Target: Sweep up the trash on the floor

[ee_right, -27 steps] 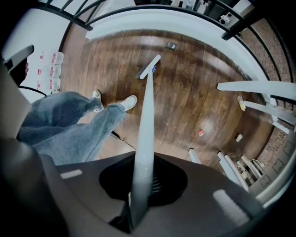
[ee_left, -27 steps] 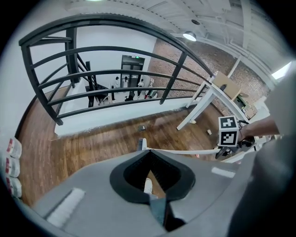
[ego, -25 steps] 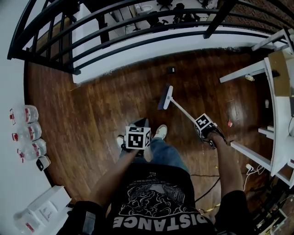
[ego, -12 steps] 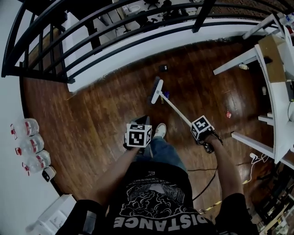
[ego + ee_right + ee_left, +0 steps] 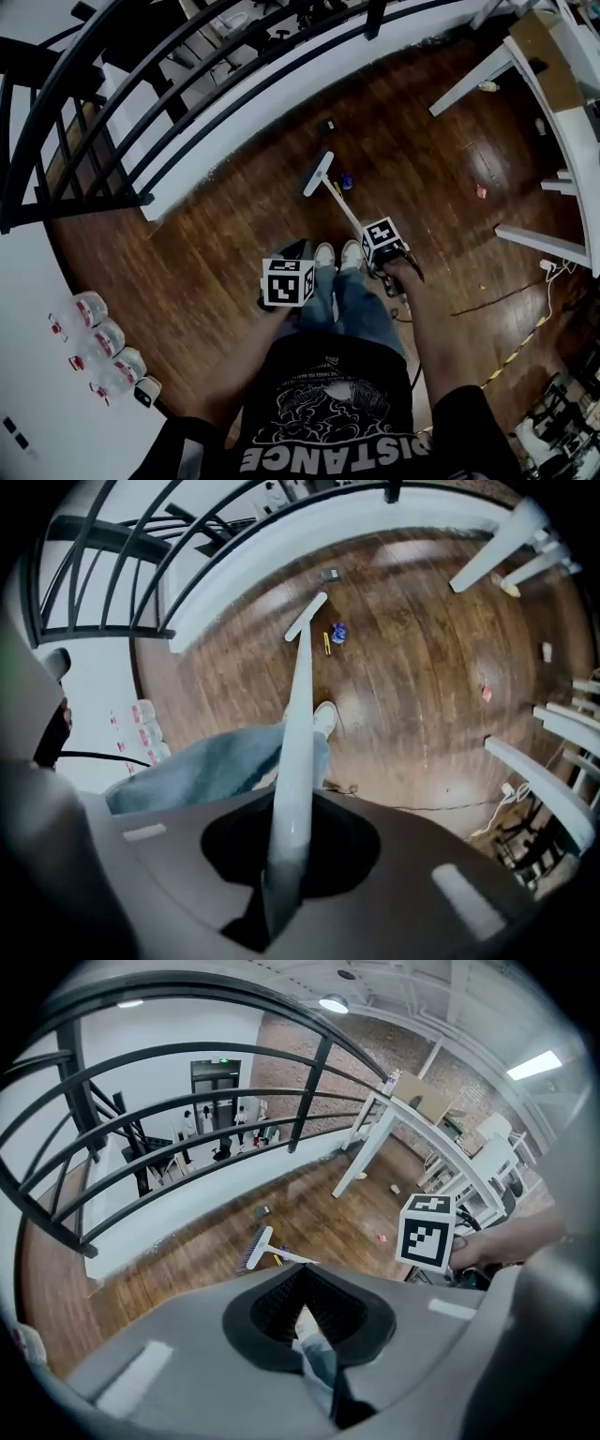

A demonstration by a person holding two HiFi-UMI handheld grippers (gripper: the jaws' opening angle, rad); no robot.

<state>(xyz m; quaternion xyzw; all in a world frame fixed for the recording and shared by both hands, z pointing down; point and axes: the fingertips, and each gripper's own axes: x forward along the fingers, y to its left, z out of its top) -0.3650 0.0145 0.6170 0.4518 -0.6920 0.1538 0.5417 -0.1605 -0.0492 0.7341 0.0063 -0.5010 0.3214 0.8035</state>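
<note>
- The right gripper [image 5: 292, 817] has its jaws closed round the white handle [image 5: 298, 714] of the broom; the handle runs straight out ahead of the gripper and down to the wooden floor [image 5: 216, 234].
- The broom head [image 5: 317, 173] rests on the floor at the far end of the handle, well ahead of the right gripper, tilted across the boards.
- A blue scrap of trash [image 5: 347, 180] lies just beside the broom head, on the side nearer the right gripper, with a small yellow piece [image 5: 326, 642] between it and the handle.
- A small black object [image 5: 326, 126] lies beyond the broom head, near the white base under the black railing [image 5: 141, 141].
- A red scrap [image 5: 481, 191] lies well off to the right of the right gripper, near the white legs of a counter [image 5: 469, 80].
- The left gripper [image 5: 302, 1277] has its jaws drawn together at the tips with nothing held; only a jeans leg shows through the slit between them.
- It hangs to the left of the right gripper, above the person's left leg; both white shoes [image 5: 324, 255] stand between the two grippers.
- A row of clear bottles [image 5: 98, 342] stands well to the left of the left gripper, along the white wall.
</note>
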